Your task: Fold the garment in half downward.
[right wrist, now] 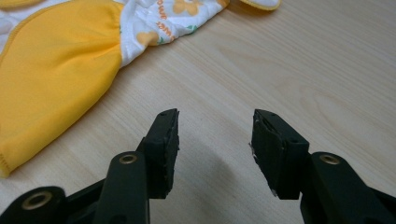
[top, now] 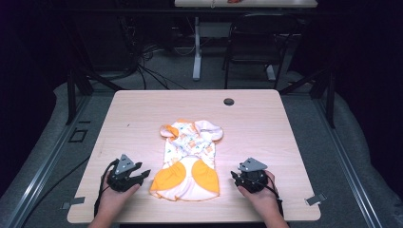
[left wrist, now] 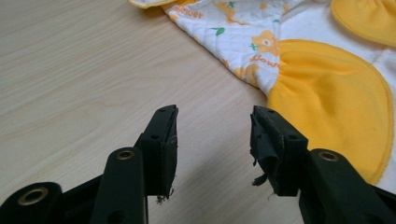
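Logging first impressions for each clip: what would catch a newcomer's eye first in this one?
The bright baby garment, white with an orange flower print and big yellow-orange panels, lies spread at the middle of the pale wooden table. Flanking its near end, the left gripper and the right gripper rest in the person's hands, both with jaws apart and holding nothing. Beyond the table the room is dark, with a black chair behind it.

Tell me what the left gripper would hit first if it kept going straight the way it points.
Bare table lies directly ahead of the open left gripper. The baby garment sits just right of that line, so its yellow edge would probably come first, though depth is hard to judge.
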`<act>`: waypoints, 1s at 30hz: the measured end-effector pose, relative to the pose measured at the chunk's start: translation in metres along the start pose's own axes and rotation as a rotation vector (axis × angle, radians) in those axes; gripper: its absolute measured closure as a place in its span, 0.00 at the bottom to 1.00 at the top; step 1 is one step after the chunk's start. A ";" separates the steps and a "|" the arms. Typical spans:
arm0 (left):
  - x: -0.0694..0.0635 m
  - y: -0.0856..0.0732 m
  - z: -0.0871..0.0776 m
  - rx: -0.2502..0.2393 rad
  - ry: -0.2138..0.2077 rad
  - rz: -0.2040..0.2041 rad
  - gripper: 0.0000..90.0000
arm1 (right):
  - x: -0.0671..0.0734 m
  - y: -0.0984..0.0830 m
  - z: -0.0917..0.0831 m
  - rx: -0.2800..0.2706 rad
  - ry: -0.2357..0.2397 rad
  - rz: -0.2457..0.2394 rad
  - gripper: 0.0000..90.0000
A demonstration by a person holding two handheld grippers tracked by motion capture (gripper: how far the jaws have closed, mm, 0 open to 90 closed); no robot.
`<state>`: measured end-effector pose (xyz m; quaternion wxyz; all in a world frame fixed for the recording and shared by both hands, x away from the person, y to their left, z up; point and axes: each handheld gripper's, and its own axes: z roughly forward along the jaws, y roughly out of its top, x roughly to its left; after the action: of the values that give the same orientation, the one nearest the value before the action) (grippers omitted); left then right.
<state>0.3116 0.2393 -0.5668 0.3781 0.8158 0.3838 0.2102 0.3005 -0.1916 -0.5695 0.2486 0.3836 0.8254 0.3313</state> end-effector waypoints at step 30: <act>-0.025 0.034 0.034 0.052 -0.108 0.086 0.79 | 0.027 0.044 0.025 0.035 0.198 -0.104 0.94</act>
<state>0.3330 0.1898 -0.5627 0.3673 0.8513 0.3329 0.1718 0.3217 -0.1392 -0.5572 0.1760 0.3100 0.8703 0.3398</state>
